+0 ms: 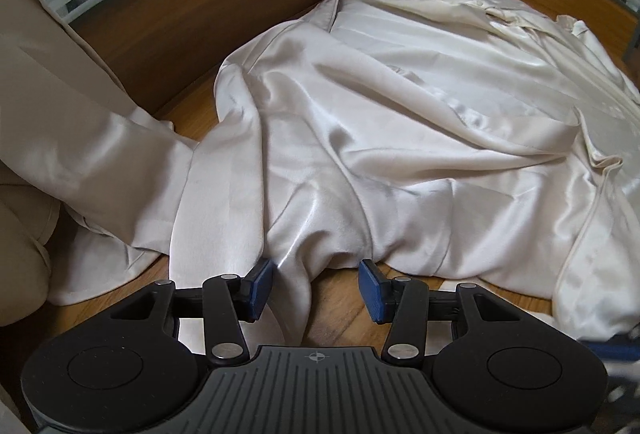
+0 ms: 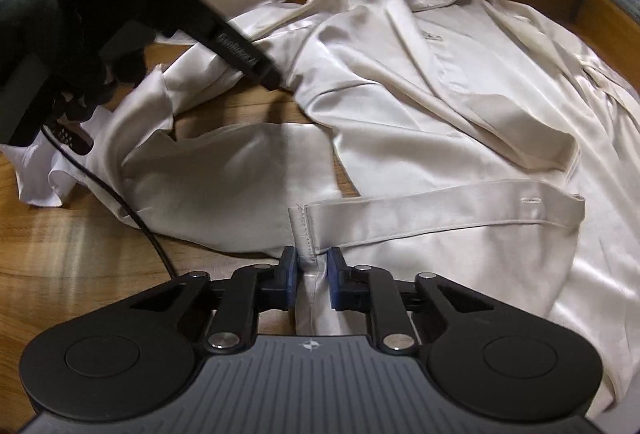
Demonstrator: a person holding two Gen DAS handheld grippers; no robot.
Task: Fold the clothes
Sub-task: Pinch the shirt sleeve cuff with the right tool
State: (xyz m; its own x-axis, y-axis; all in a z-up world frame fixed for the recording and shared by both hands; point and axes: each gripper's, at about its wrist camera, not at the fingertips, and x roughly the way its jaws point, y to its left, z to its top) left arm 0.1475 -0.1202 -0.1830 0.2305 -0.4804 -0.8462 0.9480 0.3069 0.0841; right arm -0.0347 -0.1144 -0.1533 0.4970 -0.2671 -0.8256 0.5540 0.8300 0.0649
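Cream satin fills most of both views: a shirt [image 1: 400, 106] lies crumpled across a wooden table [image 1: 344, 306], its collar toward the upper middle of the left wrist frame. In that frame we see our left gripper [image 1: 316, 288] at the bottom centre with its jaws apart; a hanging fold of the shirt's hem runs down between the blue pads [image 1: 260, 286], brushing the left one, while the right one stands clear over bare wood. More pale cloth [image 1: 60, 94] is heaped at the left edge.

In the right wrist view, our right gripper [image 2: 312, 282] sits at the bottom centre, jaws drawn close together and pinching the stitched corner of a cuff [image 2: 440, 210], whose band stretches to the right with a buttonhole near its far end. The shirt [image 2: 460, 94] spreads over the right and upper part of this frame. At upper left we see the left gripper's [image 2: 268, 76] black body, held by a dark-gloved hand [image 2: 32, 26], its tip down on the fabric, a black cable [image 2: 132, 210] trailing below.
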